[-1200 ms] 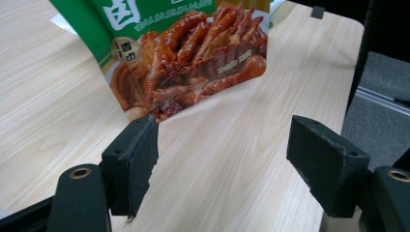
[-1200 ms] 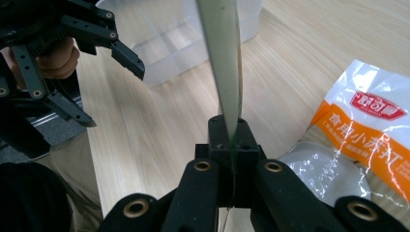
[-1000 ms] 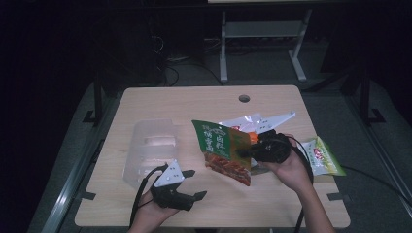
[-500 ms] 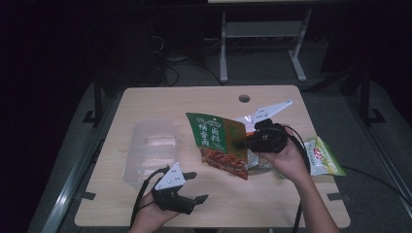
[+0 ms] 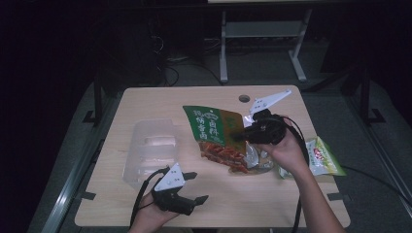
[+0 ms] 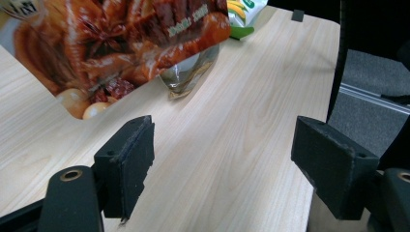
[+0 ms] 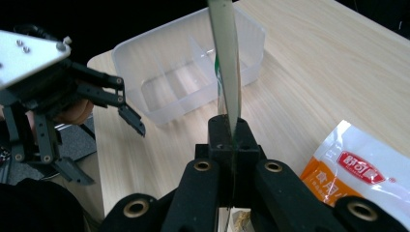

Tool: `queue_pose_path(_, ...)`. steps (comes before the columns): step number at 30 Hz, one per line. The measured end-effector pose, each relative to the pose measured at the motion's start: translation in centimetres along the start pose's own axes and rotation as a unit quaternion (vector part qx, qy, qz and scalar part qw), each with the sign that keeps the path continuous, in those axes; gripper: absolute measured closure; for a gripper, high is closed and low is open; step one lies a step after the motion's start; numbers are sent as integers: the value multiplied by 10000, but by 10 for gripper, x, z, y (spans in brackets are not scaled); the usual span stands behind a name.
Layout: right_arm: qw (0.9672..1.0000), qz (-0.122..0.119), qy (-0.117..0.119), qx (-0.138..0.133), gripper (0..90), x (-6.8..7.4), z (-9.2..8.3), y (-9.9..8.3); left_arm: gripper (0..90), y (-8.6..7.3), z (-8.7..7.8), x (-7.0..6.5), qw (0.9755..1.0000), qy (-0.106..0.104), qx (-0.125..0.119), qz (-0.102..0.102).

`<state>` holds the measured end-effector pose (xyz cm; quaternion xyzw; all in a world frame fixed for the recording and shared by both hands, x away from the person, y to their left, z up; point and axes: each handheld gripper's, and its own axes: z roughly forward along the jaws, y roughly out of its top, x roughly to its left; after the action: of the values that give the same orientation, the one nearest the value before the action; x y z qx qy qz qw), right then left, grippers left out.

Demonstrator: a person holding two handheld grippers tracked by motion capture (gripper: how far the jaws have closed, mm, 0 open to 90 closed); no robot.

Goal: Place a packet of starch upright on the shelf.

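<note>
Nearest, left gripper (image 5: 193,187) resting low on the table (image 5: 160,99), jaws wide apart, holding nothing. Beyond it one clear divided container (image 5: 150,148), empty. Mid-table, right gripper (image 5: 239,136) clamped on one green-and-red snack pouch (image 5: 218,138), lifted, long axis slanting from far-left down to near-right. Two more packets: a silver one (image 5: 257,160) underneath, a green one (image 5: 325,158) at right.

Hidden and cropped parts

The red-and-green snack pouch (image 6: 121,43) is running off the left gripper view's top edge; the right hand-held gripper (image 5: 241,136) is covering the pouch's side, and another packet (image 7: 367,174) is lying cropped at the counter's right edge.
</note>
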<state>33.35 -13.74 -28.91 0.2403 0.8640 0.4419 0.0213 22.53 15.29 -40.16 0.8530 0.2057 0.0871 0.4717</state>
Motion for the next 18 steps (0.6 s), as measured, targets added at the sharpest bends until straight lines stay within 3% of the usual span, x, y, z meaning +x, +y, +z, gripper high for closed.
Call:
queue_pose_path(8, 9999, -18, 24, -119, 900, -3, 2, 18, 230, 0, 1, 0, 9999, -46, 41, 80)
queue_pose_path(18, 9995, -112, 83, -293, 900, -7, 15, 55, 220, -2, 7, -3, 9999, -109, 36, 110)
